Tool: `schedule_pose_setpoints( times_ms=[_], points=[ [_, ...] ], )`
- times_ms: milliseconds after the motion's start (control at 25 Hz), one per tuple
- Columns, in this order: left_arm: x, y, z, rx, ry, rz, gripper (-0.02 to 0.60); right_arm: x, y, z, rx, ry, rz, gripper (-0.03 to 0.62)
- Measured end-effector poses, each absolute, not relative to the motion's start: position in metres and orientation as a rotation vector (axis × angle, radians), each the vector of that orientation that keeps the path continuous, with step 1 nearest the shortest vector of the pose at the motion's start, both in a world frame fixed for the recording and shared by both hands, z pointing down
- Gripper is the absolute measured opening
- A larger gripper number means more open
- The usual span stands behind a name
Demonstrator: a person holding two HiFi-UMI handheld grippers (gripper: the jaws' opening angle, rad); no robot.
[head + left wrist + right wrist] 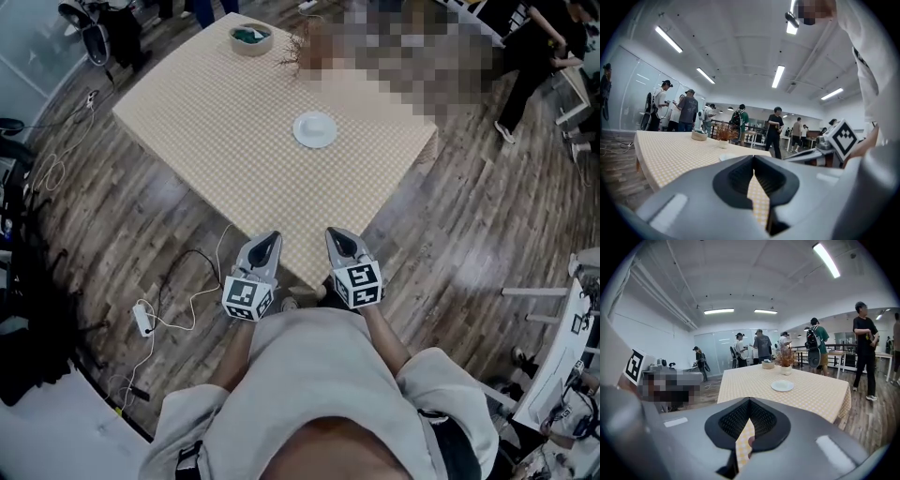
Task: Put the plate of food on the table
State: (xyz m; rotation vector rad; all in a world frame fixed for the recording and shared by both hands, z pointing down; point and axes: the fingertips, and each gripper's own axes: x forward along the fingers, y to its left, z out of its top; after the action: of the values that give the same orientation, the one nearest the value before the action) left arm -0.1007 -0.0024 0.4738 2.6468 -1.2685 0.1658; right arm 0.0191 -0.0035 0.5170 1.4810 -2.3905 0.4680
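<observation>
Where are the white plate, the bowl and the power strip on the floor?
white plate (314, 129), head view, its centre.
bowl (251, 50), head view, its near wall.
power strip (142, 319), head view, middle of its body.

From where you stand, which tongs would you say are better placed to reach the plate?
Probably the right tongs: the plate lies slightly nearer them than the left tongs; both are shut.

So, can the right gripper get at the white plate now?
Probably, with a forward lean: nothing stands on the table between the right gripper, shut at the near corner, and the white plate.
</observation>
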Motion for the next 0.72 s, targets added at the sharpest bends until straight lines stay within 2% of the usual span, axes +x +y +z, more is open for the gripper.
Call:
schedule_pose_setpoints(
  times_ms=[440,720],
  points=[
    [-0.114,0.065,0.476,2.692,-1.15,0.169,0.011,-0.001,0.086,0.514,1.581,-2.336,0.498,-0.003],
    [-0.096,0.091,0.466,2.691,-1.167,0.154,0.009,0.018,0.106,0.498,1.59,-2.353,0.477,-0.005]
  ],
)
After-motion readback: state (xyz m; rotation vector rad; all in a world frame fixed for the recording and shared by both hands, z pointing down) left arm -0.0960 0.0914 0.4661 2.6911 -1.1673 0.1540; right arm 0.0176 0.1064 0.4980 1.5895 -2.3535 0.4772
